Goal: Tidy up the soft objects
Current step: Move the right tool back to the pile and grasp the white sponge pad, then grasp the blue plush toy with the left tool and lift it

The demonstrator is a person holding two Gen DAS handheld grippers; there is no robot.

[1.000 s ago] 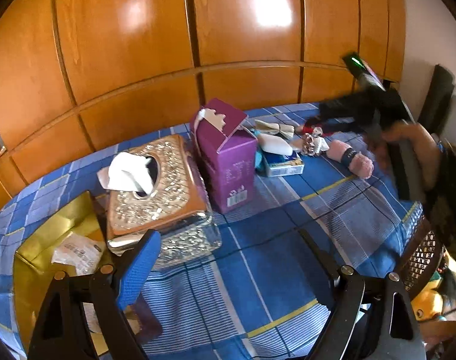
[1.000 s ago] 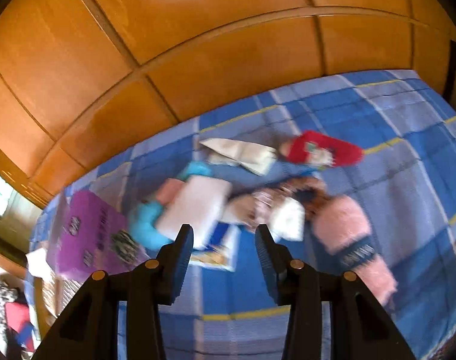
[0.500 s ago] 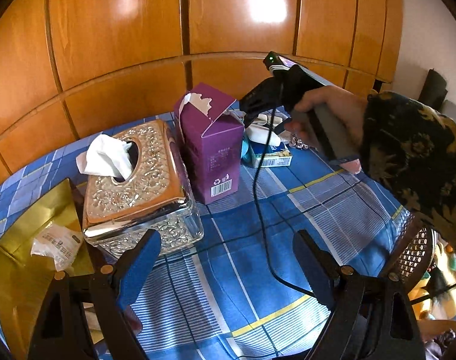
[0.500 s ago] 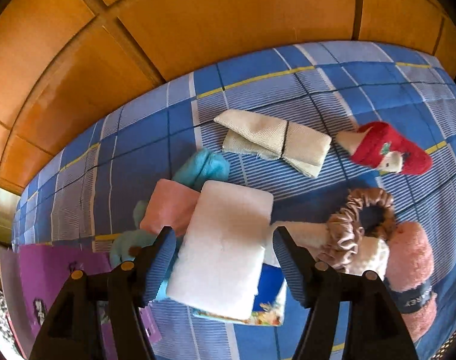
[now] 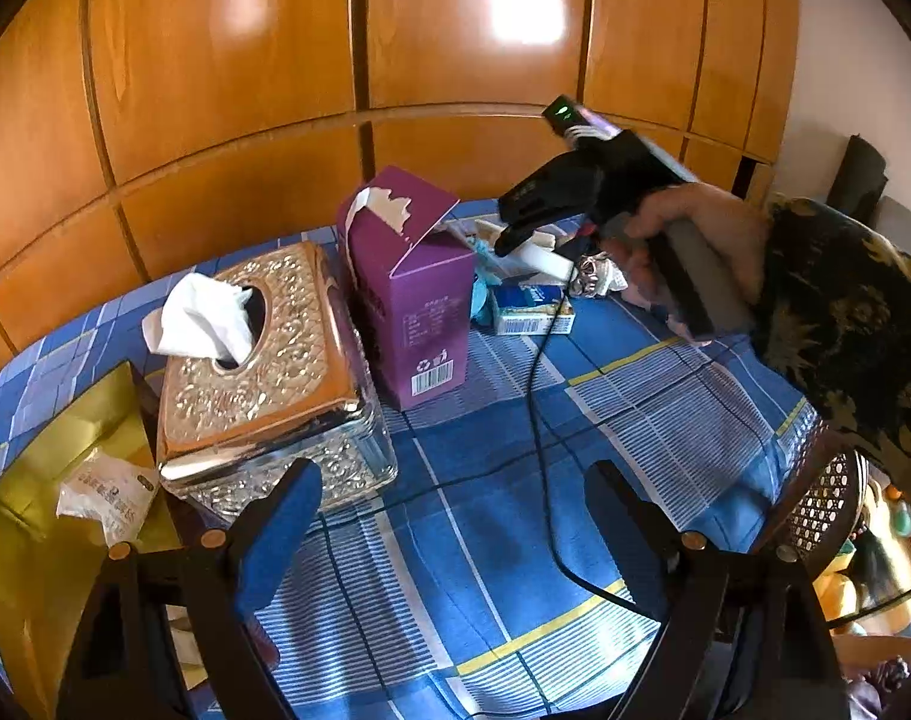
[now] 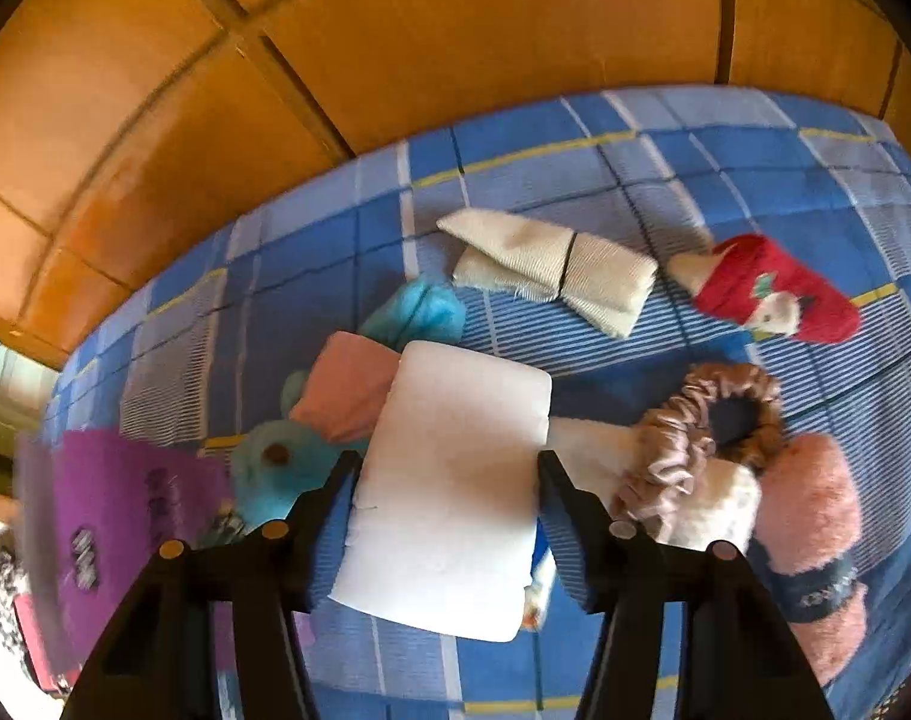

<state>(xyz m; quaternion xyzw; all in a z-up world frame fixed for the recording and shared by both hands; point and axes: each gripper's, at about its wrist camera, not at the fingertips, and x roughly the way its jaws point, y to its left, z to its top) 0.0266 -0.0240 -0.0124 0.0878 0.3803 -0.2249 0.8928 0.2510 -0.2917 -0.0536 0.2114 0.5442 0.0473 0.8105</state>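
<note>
The white foam block (image 6: pixel 455 480) was a flat, smooth rectangle with rounded corners, lying on a small printed pack atop the blue plaid cloth (image 6: pixel 575 180), between a teal plush toy (image 6: pixel 275 468) and a satin scrunchie (image 6: pixel 695 438). Its long axis ran away from the camera, tipped slightly rightward. The right gripper (image 6: pixel 443 516) had just been closing, its pads flanking the block's sides; contact was unclear. The left gripper (image 5: pixel 449 516) stood spread wide over bare cloth.
</note>
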